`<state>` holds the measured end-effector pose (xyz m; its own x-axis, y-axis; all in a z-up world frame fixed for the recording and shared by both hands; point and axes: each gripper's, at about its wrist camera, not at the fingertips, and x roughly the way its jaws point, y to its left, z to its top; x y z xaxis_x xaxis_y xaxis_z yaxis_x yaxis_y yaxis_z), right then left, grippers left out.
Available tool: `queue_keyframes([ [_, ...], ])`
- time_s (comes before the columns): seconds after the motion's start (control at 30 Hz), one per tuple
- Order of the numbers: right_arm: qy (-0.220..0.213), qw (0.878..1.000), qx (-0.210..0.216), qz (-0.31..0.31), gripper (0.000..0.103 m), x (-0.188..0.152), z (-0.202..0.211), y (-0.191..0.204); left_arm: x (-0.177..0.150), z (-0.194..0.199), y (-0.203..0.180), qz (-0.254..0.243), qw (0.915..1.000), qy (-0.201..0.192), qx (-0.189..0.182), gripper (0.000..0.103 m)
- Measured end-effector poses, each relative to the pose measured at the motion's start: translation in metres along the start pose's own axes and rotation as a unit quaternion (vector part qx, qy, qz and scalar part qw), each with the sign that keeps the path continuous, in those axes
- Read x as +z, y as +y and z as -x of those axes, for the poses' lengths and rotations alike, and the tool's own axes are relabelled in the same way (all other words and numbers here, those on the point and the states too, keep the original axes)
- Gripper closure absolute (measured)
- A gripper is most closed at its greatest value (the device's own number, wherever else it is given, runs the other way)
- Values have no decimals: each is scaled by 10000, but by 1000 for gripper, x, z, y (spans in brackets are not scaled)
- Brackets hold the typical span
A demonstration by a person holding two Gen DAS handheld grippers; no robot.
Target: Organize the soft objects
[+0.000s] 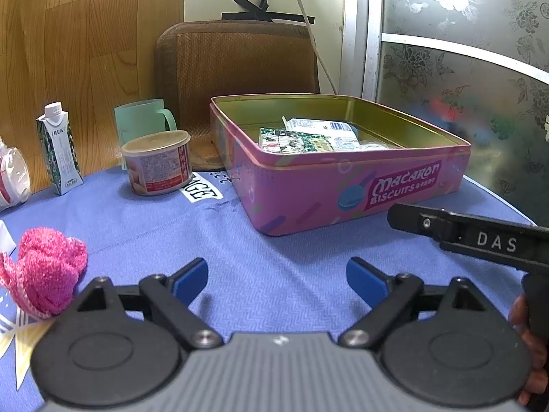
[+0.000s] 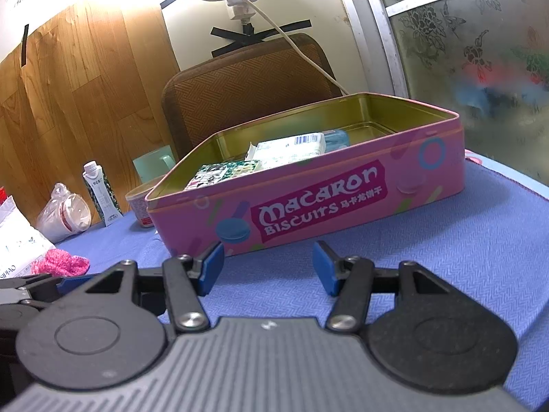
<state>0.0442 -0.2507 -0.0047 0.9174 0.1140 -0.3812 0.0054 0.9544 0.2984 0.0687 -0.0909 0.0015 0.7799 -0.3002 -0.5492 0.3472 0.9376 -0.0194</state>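
Note:
A pink fuzzy soft object (image 1: 44,267) lies on the blue cloth at the left; it also shows in the right wrist view (image 2: 65,262). An open pink macaron biscuit tin (image 1: 343,192) stands ahead and holds soft packets (image 1: 308,135); the tin also shows in the right wrist view (image 2: 308,199) with its packets (image 2: 288,149). My left gripper (image 1: 276,276) is open and empty, to the right of the pink object. My right gripper (image 2: 267,267) is open and empty, just before the tin's front wall. Its body (image 1: 480,240) shows in the left wrist view.
A round can (image 1: 158,163), a green mug (image 1: 144,118) and a small carton (image 1: 60,154) stand at the back left. A wrapped cup (image 2: 65,218) and a white bag (image 2: 17,247) lie far left. A brown cushion (image 1: 240,68) leans behind.

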Motion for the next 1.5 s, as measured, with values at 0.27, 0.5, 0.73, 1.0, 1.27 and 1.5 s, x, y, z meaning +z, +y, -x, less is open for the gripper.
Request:
queue_keyframes([
  [0.27, 18, 10000, -27, 68, 43, 1, -1, 1, 0, 3, -1, 3, 10000, -77, 14, 11],
  [0.5, 24, 9997, -77, 213, 43, 0, -2, 4, -2, 6, 0, -6, 9999, -146, 11, 10],
  [0.73, 29, 9994, -103, 319, 43, 1, -3, 5, -4, 9, 5, 106, 9999, -102, 24, 10],
  [1.0, 322, 9954, 609, 671, 43, 1, -2, 26, -28, 60, 48, 332, 9980, -464, 258, 10],
  [1.27, 668, 9627, 1820, 1889, 28, 3, -28, 127, -55, 110, 150, 2034, 9643, -1160, 1237, 12],
  [1.5, 1341, 9370, 2411, 2143, 30, -3, -89, 199, -59, 117, 156, 2313, 9485, -1564, 1497, 12],
])
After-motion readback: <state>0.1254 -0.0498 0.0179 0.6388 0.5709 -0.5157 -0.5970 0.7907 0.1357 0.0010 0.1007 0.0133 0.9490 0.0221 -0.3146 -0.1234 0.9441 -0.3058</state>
